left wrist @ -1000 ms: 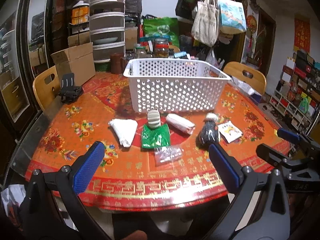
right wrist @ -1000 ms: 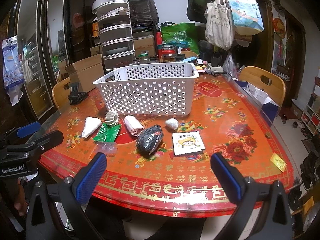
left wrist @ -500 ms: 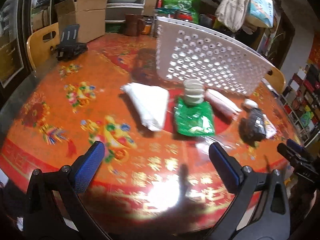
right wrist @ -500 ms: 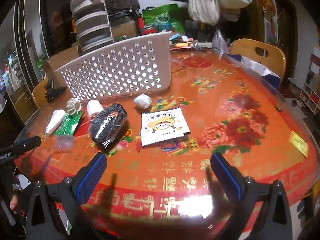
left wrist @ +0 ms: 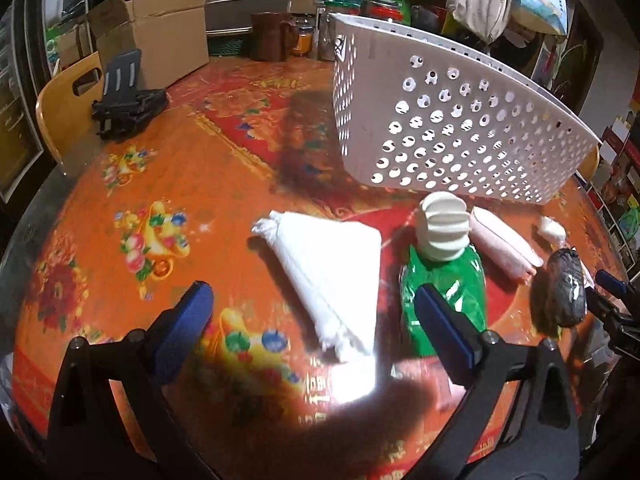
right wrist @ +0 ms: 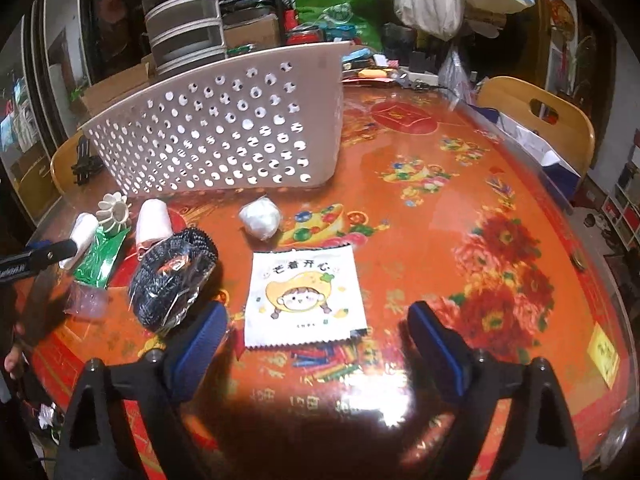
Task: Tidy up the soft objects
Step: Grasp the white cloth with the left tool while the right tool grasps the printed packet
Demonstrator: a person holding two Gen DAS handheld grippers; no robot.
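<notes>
Presently both tongs gape, empty. Left gripper (left wrist: 312,316) hovers over white pouch (left wrist: 332,276), its long axis slanting from far-left to near-right between the jaws. Right gripper (right wrist: 316,336) straddles flat sachet (right wrist: 305,296). Basket (left wrist: 452,136) stands beyond.

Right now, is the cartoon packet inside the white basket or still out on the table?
Out. The cartoon packet lies flat on the table, in front of the white basket.

basket (left wrist: 452,128) blocks beyond, bare tablecloth (left wrist: 168,184) left
</notes>
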